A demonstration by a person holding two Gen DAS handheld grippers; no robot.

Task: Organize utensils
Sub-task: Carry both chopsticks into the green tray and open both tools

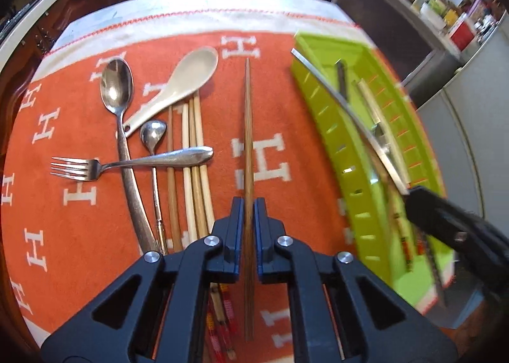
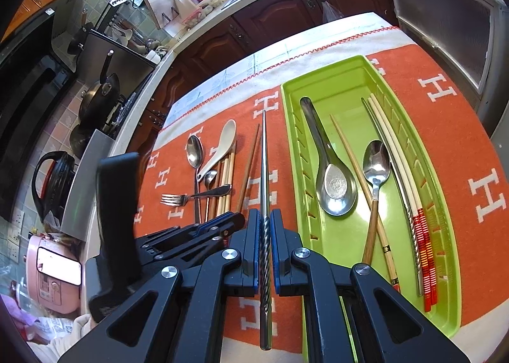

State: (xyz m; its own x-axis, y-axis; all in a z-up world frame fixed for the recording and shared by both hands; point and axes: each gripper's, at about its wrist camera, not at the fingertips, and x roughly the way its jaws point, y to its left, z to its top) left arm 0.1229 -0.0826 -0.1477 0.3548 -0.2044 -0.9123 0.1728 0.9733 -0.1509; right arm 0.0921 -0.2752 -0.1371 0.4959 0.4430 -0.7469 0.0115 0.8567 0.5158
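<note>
Orange cloth (image 1: 286,108) covers the bench under both my hands. Right of my right hand-held gripper (image 2: 265,229) lies the green tray (image 2: 343,77), holding a steel ladle spoon (image 2: 334,178), a wooden-handled spoon (image 2: 377,166) and several chopsticks. My left hand-held gripper (image 1: 249,213) is clamped on a brown wooden chopstick (image 1: 248,115); to its left lie a pile of chopsticks, a white ceramic spoon (image 1: 187,77), a large metal spoon (image 1: 116,83) and a fork (image 1: 95,167). My right one is clamped on a twisted steel chopstick (image 2: 264,156).
</note>
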